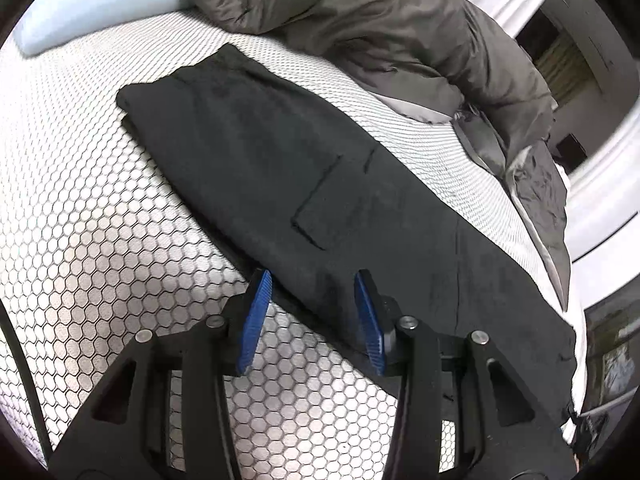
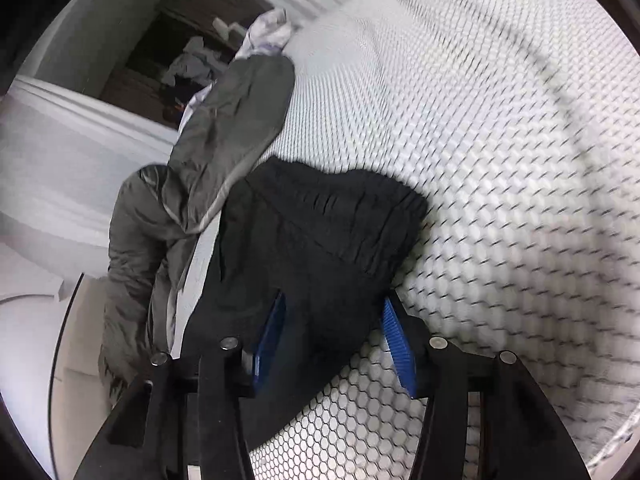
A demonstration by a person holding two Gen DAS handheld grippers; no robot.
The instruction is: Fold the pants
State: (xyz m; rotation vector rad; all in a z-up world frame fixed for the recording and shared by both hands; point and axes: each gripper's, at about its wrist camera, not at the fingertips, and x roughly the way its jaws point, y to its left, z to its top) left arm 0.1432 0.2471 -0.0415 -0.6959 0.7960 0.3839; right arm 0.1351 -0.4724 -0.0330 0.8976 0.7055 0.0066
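Two claws spread wide, nothing gripped
left claw (image 1: 312, 280) and right claw (image 2: 334, 300) both straddle the pants (image 1: 280, 168) edge; snagging one layer off the bed (image 1: 100, 220) could undo the fold

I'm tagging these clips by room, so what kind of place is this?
Most likely a bedroom: black pants lie on a bed's hexagon-patterned cover, with a pale blue pillow and a rumpled grey duvet alongside.
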